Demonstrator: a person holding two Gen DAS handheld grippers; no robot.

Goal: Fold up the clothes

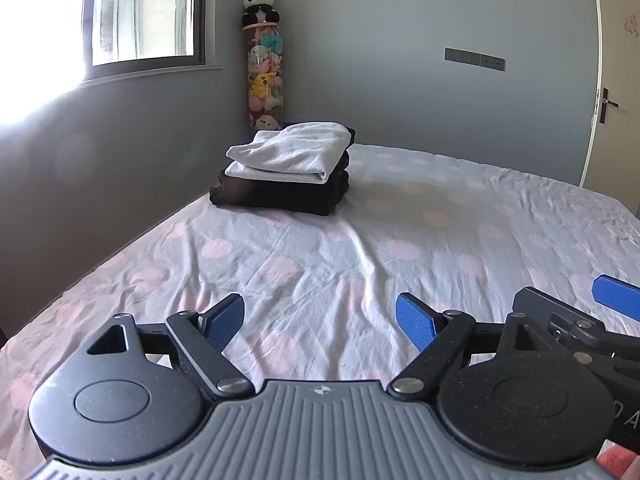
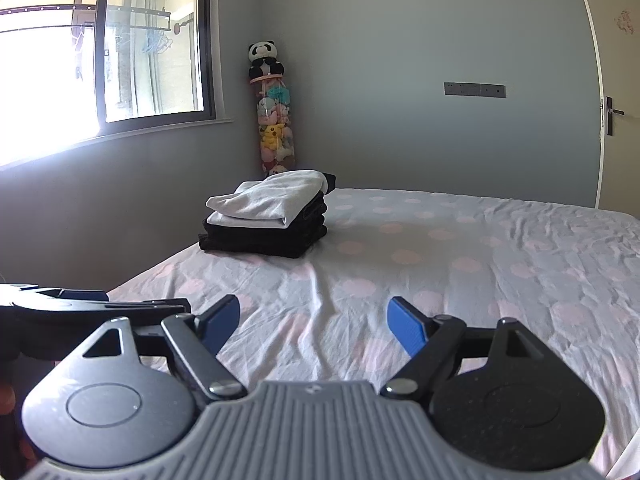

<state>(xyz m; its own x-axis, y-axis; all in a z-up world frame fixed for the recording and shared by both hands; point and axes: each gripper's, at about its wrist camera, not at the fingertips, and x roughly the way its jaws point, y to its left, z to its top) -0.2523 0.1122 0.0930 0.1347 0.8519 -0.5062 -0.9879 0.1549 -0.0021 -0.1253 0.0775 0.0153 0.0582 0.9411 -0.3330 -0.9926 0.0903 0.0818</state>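
Observation:
A stack of folded clothes stands at the bed's far left corner: a white garment (image 1: 290,152) (image 2: 268,202) on top of dark folded ones (image 1: 280,194) (image 2: 264,238). My left gripper (image 1: 320,322) hovers open over the near part of the bed, nothing between its blue pads. My right gripper (image 2: 314,324) is open too, over the same sheet, with nothing held. In the left wrist view a blue fingertip of the right gripper (image 1: 616,296) shows at the right edge. The left gripper's body (image 2: 60,306) appears at the left of the right wrist view.
The bed (image 1: 400,248) (image 2: 460,264) wears a wrinkled grey sheet with pink dots. A tall tube of plush toys (image 1: 266,76) (image 2: 274,136), with a panda on top, stands in the corner. Window (image 1: 144,12) at left, door (image 1: 620,96) at right.

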